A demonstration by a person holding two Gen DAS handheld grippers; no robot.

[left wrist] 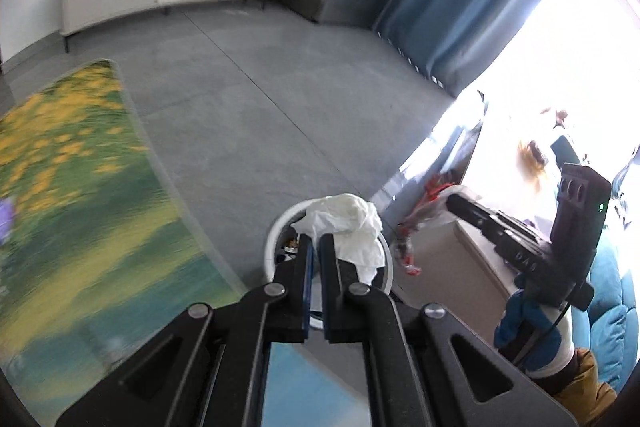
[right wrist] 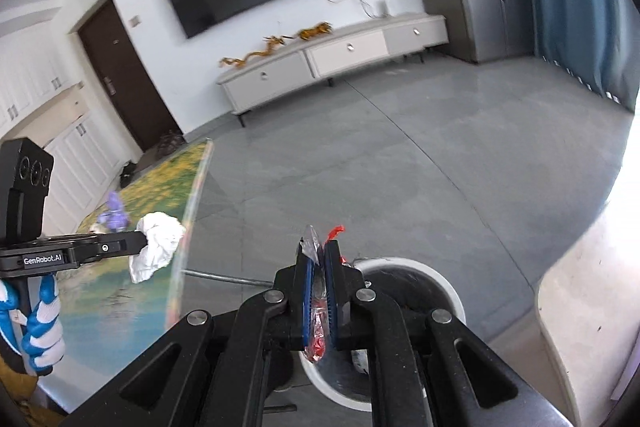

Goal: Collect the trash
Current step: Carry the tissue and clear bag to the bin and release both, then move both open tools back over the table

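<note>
My left gripper (left wrist: 316, 239) is shut on a crumpled white tissue (left wrist: 348, 227) and holds it above the round white trash bin (left wrist: 270, 243) on the floor. In the right wrist view the left gripper (right wrist: 138, 247) shows at the left with the tissue (right wrist: 158, 247) over the table edge. My right gripper (right wrist: 319, 251) is shut on a clear wrapper with red print (right wrist: 318, 323), just above the bin (right wrist: 452, 291). The wrapper (left wrist: 412, 227) hangs from the right gripper (left wrist: 450, 201) to the right of the bin in the left wrist view.
A glass table with a green and yellow picture top (left wrist: 72, 187) lies left of the bin; a purple thing (right wrist: 114, 213) stands on it. A beige seat (right wrist: 588, 299) is at the right. A TV cabinet (right wrist: 336, 63) stands across the grey floor (left wrist: 280, 87).
</note>
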